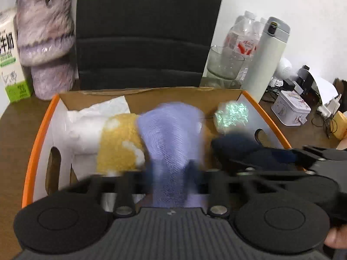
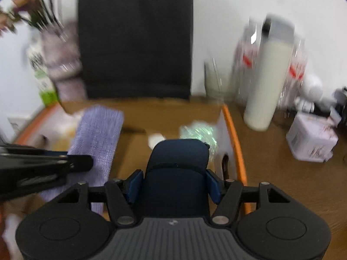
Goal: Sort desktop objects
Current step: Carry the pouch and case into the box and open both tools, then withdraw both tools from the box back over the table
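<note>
An orange-rimmed cardboard box [image 1: 41,127] sits on the brown desk. My left gripper [image 1: 171,173] is shut on a lilac knitted cloth [image 1: 171,130] and holds it over the box; the cloth also shows in the right wrist view [image 2: 97,130]. My right gripper [image 2: 175,179] is shut on a navy blue fabric item [image 2: 177,164], also held over the box [image 2: 234,134]; it shows at the right of the left wrist view [image 1: 238,149]. In the box lie a yellow-and-white fluffy item [image 1: 119,143], white paper [image 1: 86,121] and a shiny green ball [image 1: 232,114].
Behind the box stands a black chair back [image 1: 147,32]. At the left are a milk carton [image 1: 10,65] and a furry purple vase [image 1: 45,43]. At the right are a glass bowl [image 1: 225,62], water bottles, a white thermos [image 1: 266,54], a white tin [image 1: 290,108] and cables.
</note>
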### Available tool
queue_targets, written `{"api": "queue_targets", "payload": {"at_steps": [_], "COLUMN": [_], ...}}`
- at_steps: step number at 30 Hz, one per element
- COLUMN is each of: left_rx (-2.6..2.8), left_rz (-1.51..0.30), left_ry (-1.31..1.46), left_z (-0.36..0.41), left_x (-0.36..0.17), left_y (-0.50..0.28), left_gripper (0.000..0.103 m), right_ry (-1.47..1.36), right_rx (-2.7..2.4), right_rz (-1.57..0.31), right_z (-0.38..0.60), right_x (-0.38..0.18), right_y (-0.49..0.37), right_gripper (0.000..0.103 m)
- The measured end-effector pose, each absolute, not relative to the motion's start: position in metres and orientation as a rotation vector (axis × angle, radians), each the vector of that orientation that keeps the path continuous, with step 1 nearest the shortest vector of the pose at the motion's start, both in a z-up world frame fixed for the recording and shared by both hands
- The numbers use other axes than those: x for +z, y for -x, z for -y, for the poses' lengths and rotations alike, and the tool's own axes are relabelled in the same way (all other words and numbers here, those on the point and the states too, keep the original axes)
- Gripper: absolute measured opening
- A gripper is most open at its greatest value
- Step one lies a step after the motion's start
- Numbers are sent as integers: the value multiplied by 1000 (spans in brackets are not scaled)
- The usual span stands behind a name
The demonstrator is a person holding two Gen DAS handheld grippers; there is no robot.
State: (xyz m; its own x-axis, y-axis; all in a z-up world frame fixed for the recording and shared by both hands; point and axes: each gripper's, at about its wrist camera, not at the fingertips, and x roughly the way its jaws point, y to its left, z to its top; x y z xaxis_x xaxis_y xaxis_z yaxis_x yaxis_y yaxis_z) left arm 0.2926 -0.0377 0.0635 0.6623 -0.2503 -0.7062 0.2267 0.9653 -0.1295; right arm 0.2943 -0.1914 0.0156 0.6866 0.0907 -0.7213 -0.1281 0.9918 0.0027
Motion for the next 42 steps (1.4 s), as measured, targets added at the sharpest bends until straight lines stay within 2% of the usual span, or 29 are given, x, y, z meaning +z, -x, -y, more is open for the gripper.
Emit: {"api": "queue_targets", "payload": {"at_steps": [2, 4, 8, 10, 11, 15, 20, 23, 27, 32, 37, 42], "left_rx": [-263, -262, -236, -221, -212, -256, -289, -323, -325, -266, -183, -45], "left_rz": [-756, -760, -732, -732, -733, -695, -625, -626, -535, -502, -432, -368], "left_ry": [9, 18, 28, 19, 11, -27, -50, -38, -103, -115, -58, -354], "left_z": [41, 38, 29, 18, 12, -27, -70, -79, -85, -100, -126, -142], "left_x": [68, 74, 97, 109, 113, 123, 149, 163, 170, 154, 115, 82], "left_y": [-284, -279, -257, -245, -234, -162, -75, -39, 10, 54, 92, 92], "left_gripper": [64, 77, 85, 100, 103, 103, 103, 103, 103, 103, 103, 103], "right_ry": [64, 32, -34, -28, -20, -16, -84, -152, -174, -33, -25, 21], "right_rx": [114, 103, 146, 156, 161, 232, 313, 339, 357, 290, 270, 320], "right_rz": [-756, -743, -701, -681, -675, -624, -608, -590, -570, -569, -592, -581], "right_z": [192, 197, 208, 209, 209, 222, 232, 231, 226, 221, 227, 208], "right_x": [17, 26, 52, 64, 69, 70, 55, 50, 44, 23, 10, 8], "right_y": [-289, -284, -265, -249, -238, -168, -82, -36, 12, 48, 65, 72], "right_gripper": [61, 65, 75, 78, 78, 88, 88, 88, 89, 90, 90, 90]}}
